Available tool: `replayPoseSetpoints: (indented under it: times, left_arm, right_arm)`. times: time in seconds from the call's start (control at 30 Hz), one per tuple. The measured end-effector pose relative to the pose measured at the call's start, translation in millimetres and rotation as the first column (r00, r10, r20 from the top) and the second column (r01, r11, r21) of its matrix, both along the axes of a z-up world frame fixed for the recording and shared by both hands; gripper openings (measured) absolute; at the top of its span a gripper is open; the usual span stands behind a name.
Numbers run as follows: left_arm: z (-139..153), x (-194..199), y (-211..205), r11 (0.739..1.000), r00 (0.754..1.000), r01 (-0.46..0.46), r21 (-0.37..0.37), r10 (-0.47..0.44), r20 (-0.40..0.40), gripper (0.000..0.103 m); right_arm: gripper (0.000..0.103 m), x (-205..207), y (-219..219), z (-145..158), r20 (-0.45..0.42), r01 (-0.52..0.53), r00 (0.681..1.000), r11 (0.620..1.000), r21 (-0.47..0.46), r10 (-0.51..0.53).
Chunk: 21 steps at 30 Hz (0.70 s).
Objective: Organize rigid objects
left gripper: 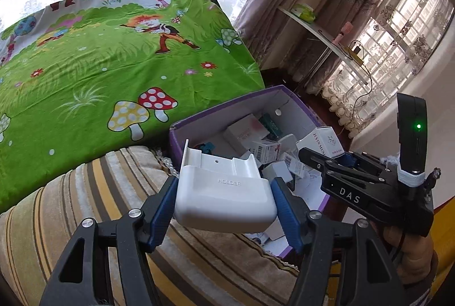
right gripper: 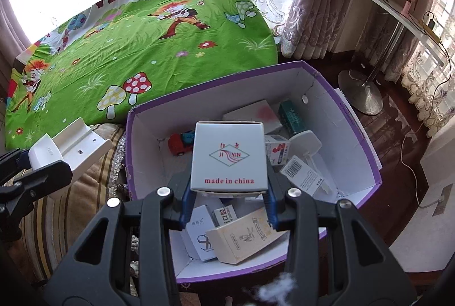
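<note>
Left gripper (left gripper: 224,209) pinching white holder (left gripper: 224,192) over striped cushion (left gripper: 93,183), beside bin rim (right gripper: 355,118). Right gripper (right gripper: 229,192) pinching carton (right gripper: 229,155) above crowded bin; bedsheet (right gripper: 128,50) bare.

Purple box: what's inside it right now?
Purple box holds a red toy car, a teal carton and several white cartons. The held white box covers the middle; anything beneath it is hidden.

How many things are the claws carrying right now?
2. The left claw grips a white holder over the striped cushion; the right claw grips a white carton above the purple box.
</note>
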<state>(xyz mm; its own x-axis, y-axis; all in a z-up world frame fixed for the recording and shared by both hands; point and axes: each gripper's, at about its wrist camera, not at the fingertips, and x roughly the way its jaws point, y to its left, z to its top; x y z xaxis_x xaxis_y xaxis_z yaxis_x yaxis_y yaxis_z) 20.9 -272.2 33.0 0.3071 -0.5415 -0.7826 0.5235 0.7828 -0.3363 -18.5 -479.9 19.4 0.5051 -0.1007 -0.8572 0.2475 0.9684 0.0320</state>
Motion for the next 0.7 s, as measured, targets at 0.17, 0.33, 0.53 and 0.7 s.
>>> replayPoseSetpoints:
  times: [0.17,0.33,0.53,0.7]
  left_arm:
    - [-6.5,-11.2,-21.6,0.996,0.997,0.081,0.039,-0.08,-0.016,0.076]
    - [-17.6,-16.3,-19.4,0.995,0.995,0.071,0.074,-0.066,-0.07,0.08]
    - [-19.3,-33.9,-12.2,0.993,0.997,0.055,0.104,-0.05,-0.053,0.082]
    - [-22.3,-41.0,-17.3,0.987,0.998,0.055,0.15,-0.052,-0.028,0.085]
  right_arm:
    - [0.07,-17.7,-19.0,-3.8,-0.005,0.046,0.999,0.999,0.011,-0.046]
    - [0.078,-32.5,-26.6,-7.5,-0.015,0.078,0.997,0.997,0.027,-0.078]
    - [0.081,-54.3,-16.2,-5.8,-0.024,0.065,0.998,0.998,0.021,-0.065]
    - [0.081,-63.8,-11.5,-5.8,-0.031,0.074,0.997,0.997,0.01,-0.074]
